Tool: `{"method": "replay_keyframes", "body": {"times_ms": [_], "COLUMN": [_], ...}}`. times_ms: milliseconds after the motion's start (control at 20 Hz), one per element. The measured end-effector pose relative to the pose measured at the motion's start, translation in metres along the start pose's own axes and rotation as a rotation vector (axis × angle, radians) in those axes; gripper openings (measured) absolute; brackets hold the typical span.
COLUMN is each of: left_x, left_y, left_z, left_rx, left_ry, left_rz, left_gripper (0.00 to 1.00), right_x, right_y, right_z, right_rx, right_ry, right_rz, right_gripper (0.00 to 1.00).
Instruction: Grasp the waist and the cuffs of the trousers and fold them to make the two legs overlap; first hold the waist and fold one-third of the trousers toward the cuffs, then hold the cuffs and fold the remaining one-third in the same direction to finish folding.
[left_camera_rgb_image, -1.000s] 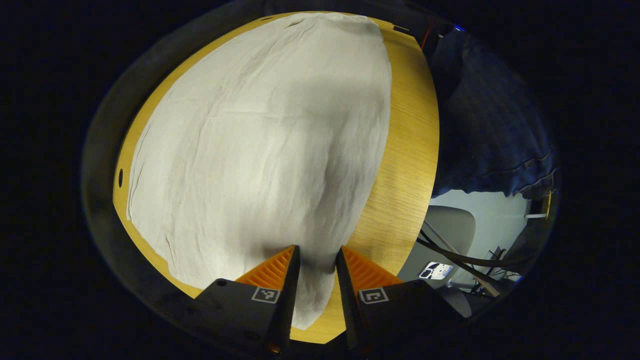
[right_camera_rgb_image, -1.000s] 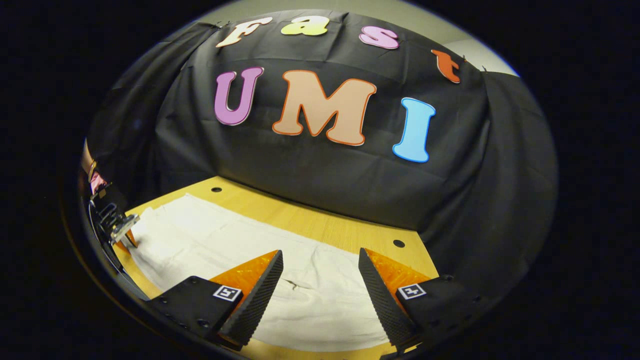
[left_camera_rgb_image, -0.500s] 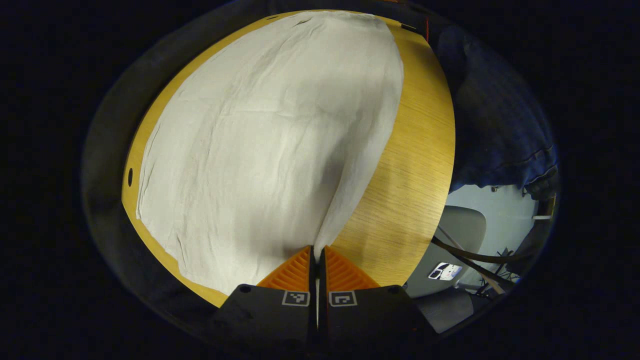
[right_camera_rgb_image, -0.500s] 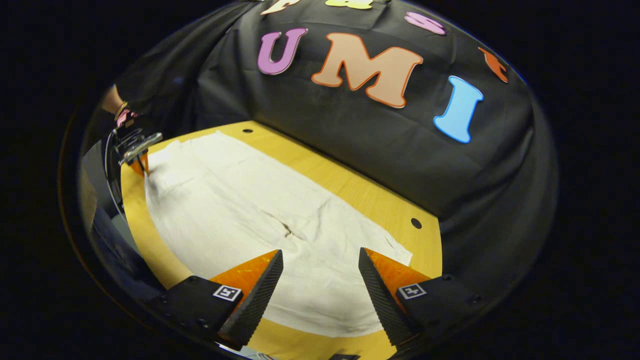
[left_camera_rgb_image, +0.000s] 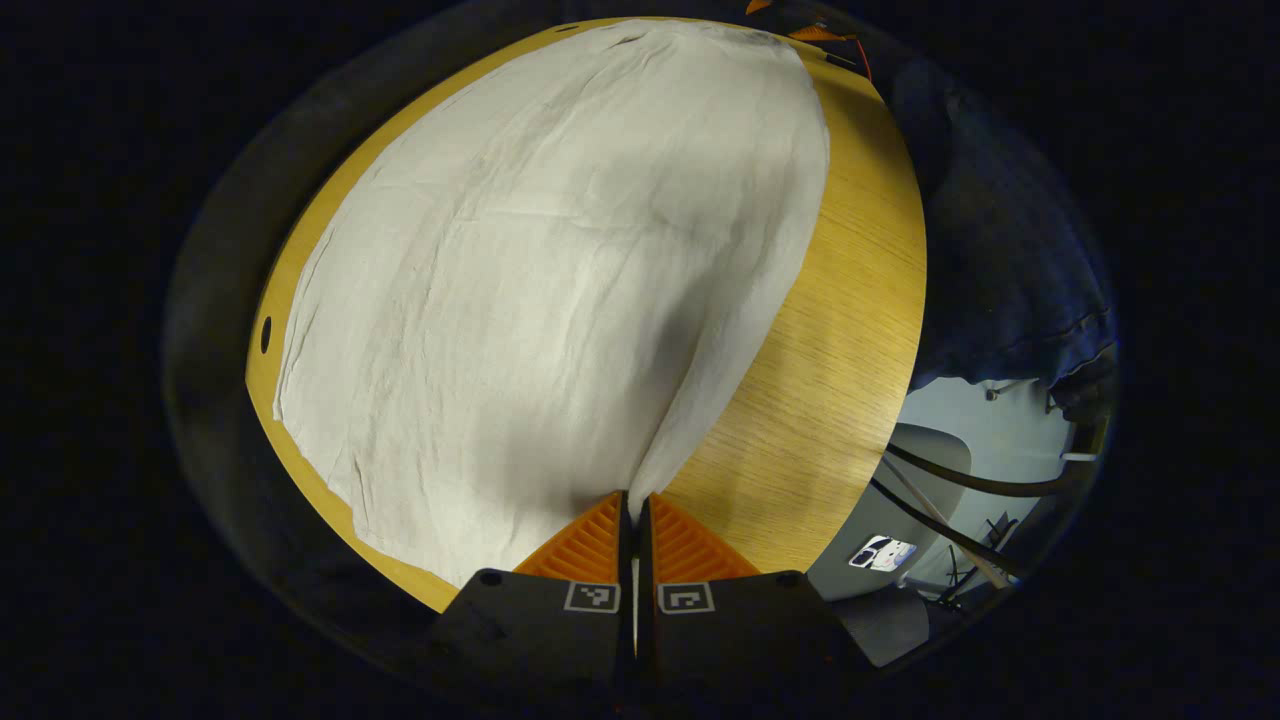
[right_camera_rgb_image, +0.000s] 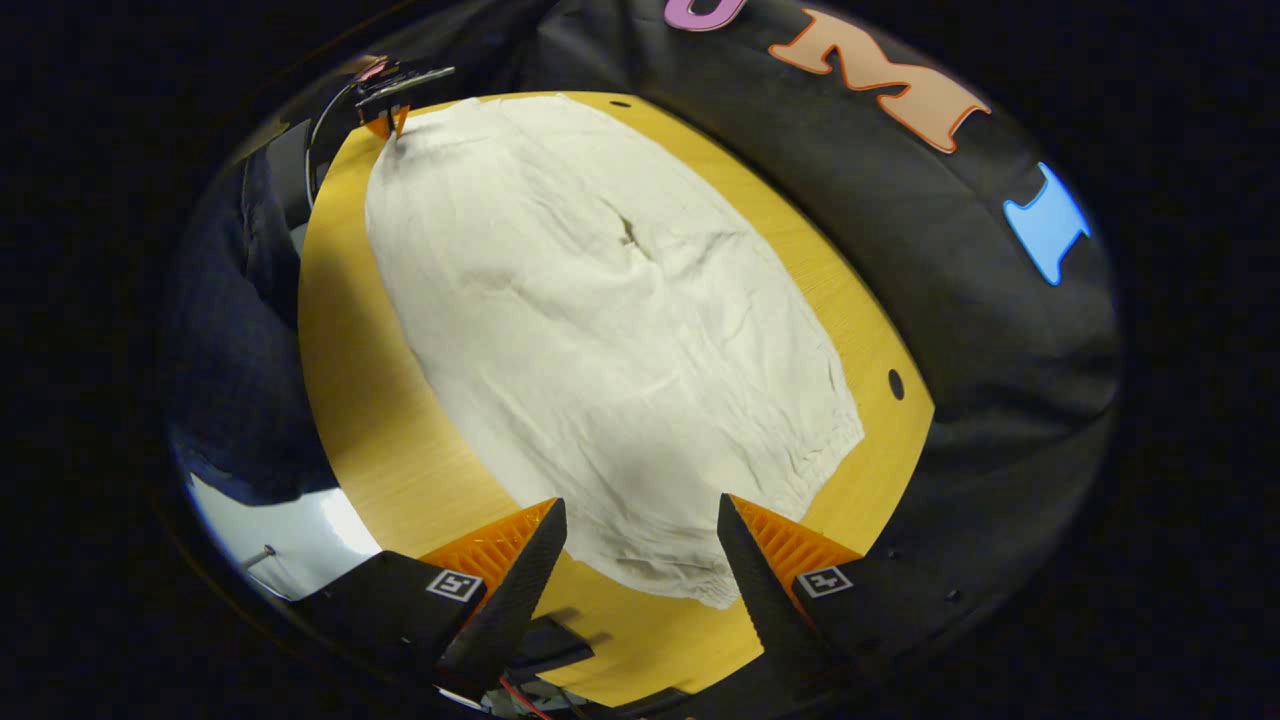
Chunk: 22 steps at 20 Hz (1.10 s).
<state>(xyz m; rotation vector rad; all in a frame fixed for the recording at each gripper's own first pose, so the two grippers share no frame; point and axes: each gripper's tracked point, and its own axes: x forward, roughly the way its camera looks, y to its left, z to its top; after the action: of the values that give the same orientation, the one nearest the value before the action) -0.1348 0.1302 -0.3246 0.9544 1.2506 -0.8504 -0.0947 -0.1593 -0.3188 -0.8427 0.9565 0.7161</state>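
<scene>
Pinched tight, my left gripper (left_camera_rgb_image: 634, 505) has its two fingers closed on a corner of the trousers (left_camera_rgb_image: 560, 280), and the cloth rises off the table (left_camera_rgb_image: 830, 330) in a small tent that runs straight into the tips. I hold the very edge and not the middle so that one layer comes up cleanly and the rest stays flat where it lies. Which end this is, waist or cuffs, I cannot tell from my left gripper view; the gathered, puckered hem near my other hand looks more like the waist.

In my right gripper view the right gripper (right_camera_rgb_image: 640, 545) stands wide, fingers spread and pressing on nothing, poised over the near end of the trousers (right_camera_rgb_image: 600, 330) with the crinkled edge lying between and just beyond the tips. I judge it is lined up there to take the matching corner, so both ends can be carried across together and one leg laid over the other. Far off at the top of that view the left gripper (right_camera_rgb_image: 390, 118) shows at the opposite end of the cloth, which tells me the garment is stretched full length along the table (right_camera_rgb_image: 350, 400), spread open, with a small crease near its middle.

No boxes, baskets or trays stand on the table; the trousers are the sole thing resting on the wood. A person's dark sleeve (left_camera_rgb_image: 1000, 260) hangs beside the table edge.
</scene>
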Motion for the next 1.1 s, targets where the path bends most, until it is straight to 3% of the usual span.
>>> {"method": "replay_keyframes", "body": {"times_ms": [250,650,800,850,950,1000,1100], "left_x": [0.000,0.000,0.001,0.001,0.001,0.001,0.001], "left_y": [0.000,0.000,0.000,0.000,0.001,0.001,0.002], "left_z": [0.000,0.000,0.000,0.000,0.000,0.000,0.001], "left_rx": [-0.002,0.010,0.010,0.010,0.008,0.007,0.003], "left_ry": [0.033,0.072,0.070,0.069,0.066,0.065,0.064], "left_rz": [-0.022,-0.059,-0.066,-0.068,-0.073,-0.077,-0.085], "left_gripper": [0.00,0.00,0.00,0.00,0.00,0.00,0.00], "right_x": [0.023,0.037,0.035,0.035,0.035,0.035,0.036], "right_y": [0.007,0.013,0.022,0.026,0.028,0.028,0.026], "right_z": [-0.040,-0.050,-0.052,-0.053,-0.054,-0.054,-0.053], "right_rx": [-0.116,-0.155,-0.132,-0.128,-0.118,-0.109,-0.107], "right_ry": [0.127,0.206,0.234,0.244,0.278,0.296,0.312], "right_rz": [0.103,0.169,0.212,0.225,0.242,0.252,0.257], "right_gripper": [0.98,0.97,0.87,0.72,0.76,0.63,0.56]}}
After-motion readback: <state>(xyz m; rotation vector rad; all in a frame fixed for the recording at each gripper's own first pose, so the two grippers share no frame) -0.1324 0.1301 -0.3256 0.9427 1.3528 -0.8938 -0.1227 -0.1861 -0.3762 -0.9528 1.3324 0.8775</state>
